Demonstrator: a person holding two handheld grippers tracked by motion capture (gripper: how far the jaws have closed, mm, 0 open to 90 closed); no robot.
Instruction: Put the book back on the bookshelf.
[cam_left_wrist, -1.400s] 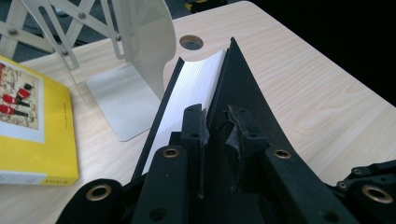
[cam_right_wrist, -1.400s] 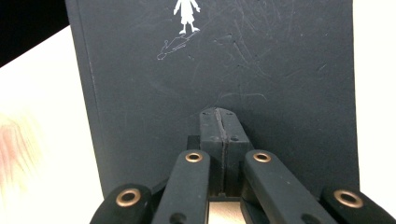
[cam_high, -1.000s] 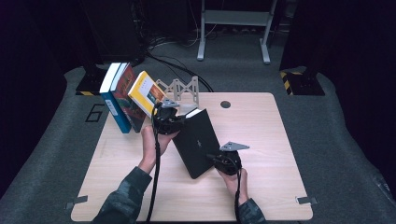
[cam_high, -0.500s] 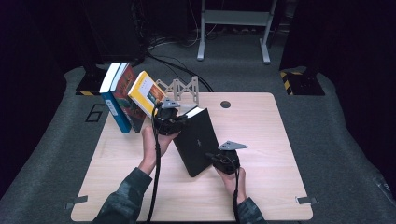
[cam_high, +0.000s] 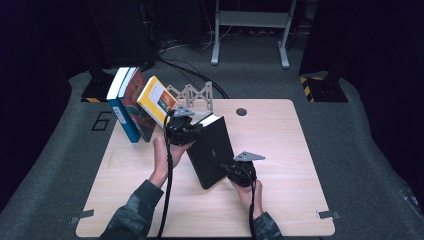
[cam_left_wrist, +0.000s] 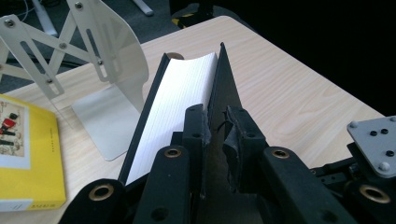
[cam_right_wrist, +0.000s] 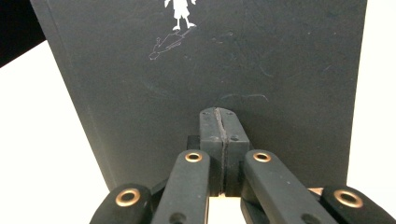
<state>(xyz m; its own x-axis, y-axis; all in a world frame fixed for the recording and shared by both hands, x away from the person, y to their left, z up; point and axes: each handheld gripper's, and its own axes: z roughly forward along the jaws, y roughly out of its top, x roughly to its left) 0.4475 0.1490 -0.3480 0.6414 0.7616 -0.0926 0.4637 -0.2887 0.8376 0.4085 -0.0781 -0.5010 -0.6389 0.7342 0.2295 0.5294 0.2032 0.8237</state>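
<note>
The black book (cam_high: 210, 150) leaned up off the table (cam_high: 290, 150), just beside the metal bookend (cam_high: 192, 95). The left hand-held gripper (cam_high: 181, 127) pinched the book's front cover at the top. The right hand-held gripper (cam_high: 243, 172) was clenched tight with nothing inside, pressing on the low corner. I think the book was being stood up. Next it needed tipping upright toward the yellow book (cam_high: 156, 100).
</note>
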